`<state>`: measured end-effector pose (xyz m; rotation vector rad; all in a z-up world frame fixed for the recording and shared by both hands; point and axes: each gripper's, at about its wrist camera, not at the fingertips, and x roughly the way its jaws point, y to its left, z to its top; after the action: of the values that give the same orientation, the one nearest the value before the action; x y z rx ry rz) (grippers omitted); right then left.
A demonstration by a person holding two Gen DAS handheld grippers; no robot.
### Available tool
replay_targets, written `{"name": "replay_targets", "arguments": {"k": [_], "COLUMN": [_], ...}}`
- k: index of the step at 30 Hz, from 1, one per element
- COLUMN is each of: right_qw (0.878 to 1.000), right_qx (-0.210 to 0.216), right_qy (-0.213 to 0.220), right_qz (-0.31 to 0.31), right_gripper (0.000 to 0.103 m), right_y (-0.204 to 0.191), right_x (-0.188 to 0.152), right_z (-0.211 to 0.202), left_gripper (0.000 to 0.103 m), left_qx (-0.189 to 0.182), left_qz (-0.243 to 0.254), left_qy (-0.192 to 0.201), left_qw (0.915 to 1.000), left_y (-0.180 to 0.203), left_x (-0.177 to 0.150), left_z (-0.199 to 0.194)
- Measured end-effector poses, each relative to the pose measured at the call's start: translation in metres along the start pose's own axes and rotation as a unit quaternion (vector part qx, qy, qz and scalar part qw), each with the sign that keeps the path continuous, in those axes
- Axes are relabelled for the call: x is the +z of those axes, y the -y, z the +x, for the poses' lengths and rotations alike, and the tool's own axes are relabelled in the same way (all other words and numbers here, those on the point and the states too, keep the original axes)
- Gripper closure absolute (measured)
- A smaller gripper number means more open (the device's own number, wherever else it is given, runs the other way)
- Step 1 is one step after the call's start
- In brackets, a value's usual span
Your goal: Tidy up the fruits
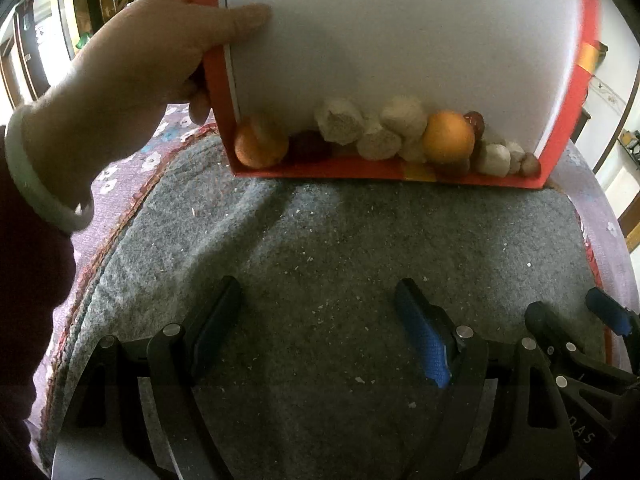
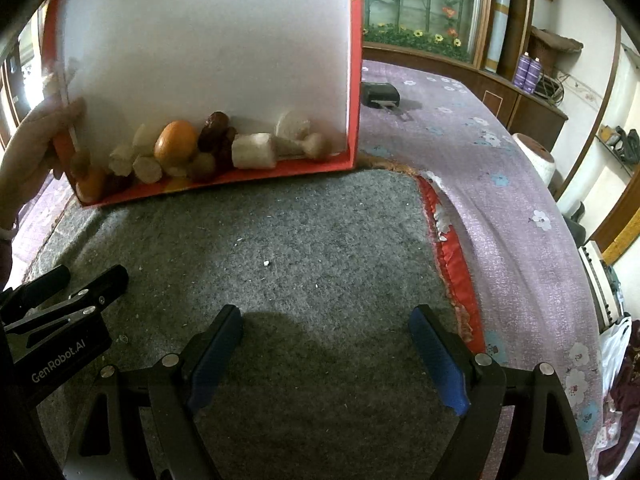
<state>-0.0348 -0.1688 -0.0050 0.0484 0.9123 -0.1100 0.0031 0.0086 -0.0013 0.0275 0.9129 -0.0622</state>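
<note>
- Your left gripper rests low over the grey felt mat, jaws spread wide with nothing between them.
- Your right gripper sits just beside it on the same mat, jaws likewise apart and empty; in the left wrist view it shows at 4 o'clock.
- At 12 o'clock from both grippers a red box with a white inside stands tipped up on its edge at the mat's far border.
- A bare hand grips the box's wall at 10 o'clock, thumb pressed on the white inner face; a pale bangle circles the wrist.
- The fruits lie heaped along the box's lowest edge: an orange towards the middle, a second orange in the left corner, dark red dates and pale cut chunks around them.
- The mat between your jaws and the box is bare but for white crumbs.
- At 2 o'clock in the right wrist view, a purple flowered bedspread carries a black object behind the box and a white roll further right.
</note>
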Motion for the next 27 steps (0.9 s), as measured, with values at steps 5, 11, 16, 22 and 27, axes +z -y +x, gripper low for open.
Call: {"name": "replay_targets", "arguments": {"k": [5,11,16,22,27], "right_qw": [1.0,1.0,1.0,1.0,1.0], "right_qx": [0.0,0.0,0.0,0.0,0.0], "right_qy": [0.0,0.0,0.0,0.0,0.0], "right_qz": [0.0,0.0,0.0,0.0,0.0], "right_gripper": [0.017,0.017,0.017,0.017,0.017], "right_y": [0.0003,-0.0002,-0.0005,-0.0005,-0.0006], "right_x": [-0.0005,-0.0006,0.0002,0.0005,0.0007], "right_z": [0.0013,0.0012,0.0024,0.0022,0.0019], "left_gripper": [0.022,0.022,0.022,0.022,0.022], "left_qx": [0.0,0.0,0.0,0.0,0.0], "left_qz": [0.0,0.0,0.0,0.0,0.0], "left_qy": [0.0,0.0,0.0,0.0,0.0], "left_qw": [1.0,1.0,1.0,1.0,1.0], "left_y": [0.0002,0.0005,0.0005,0.0006,0.0006], "left_x": [0.0004,-0.0002,-0.0003,-0.0002,-0.0003], "left_z": [0.0008,0.0006,0.0003,0.0004,0.0004]}}
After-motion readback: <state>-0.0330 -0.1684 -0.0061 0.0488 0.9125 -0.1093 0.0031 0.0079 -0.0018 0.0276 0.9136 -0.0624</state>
